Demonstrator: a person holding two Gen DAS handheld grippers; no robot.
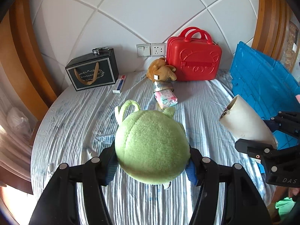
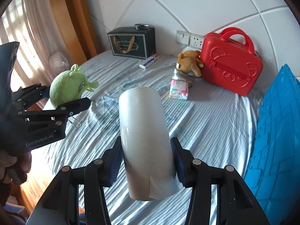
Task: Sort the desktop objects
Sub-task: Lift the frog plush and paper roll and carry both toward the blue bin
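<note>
Both grippers loaded, both held clear above the bed (image 1: 78, 123).

Left gripper (image 1: 151, 165) — clenched on a green plush toy (image 1: 150, 146), pads pressing its round body from either side; a bead chain dangles under it in the right wrist view. Right gripper (image 2: 147, 161) — grasping a white cylinder (image 2: 144, 131), apparently a roll or tube, held near its base with the far end tilted away.

Still lying on the striped sheet: brown plush bear (image 1: 161, 69) against the red case (image 1: 195, 58) at the far side, a small wrapped packet (image 1: 162, 86) touching a pink tissue pack (image 1: 166, 98) just nearer, and a slim white box (image 1: 119, 84) beside the black gift box (image 1: 93, 69) at far left. A blue crate lid (image 1: 262, 78) leans at the right edge.

Judgement: sorting is under way but early to middling. Two items are in hand and unplaced; at least four loose pieces remain. Where things are meant to go is not shown — the blue crate to the right seems the likely bin.
</note>
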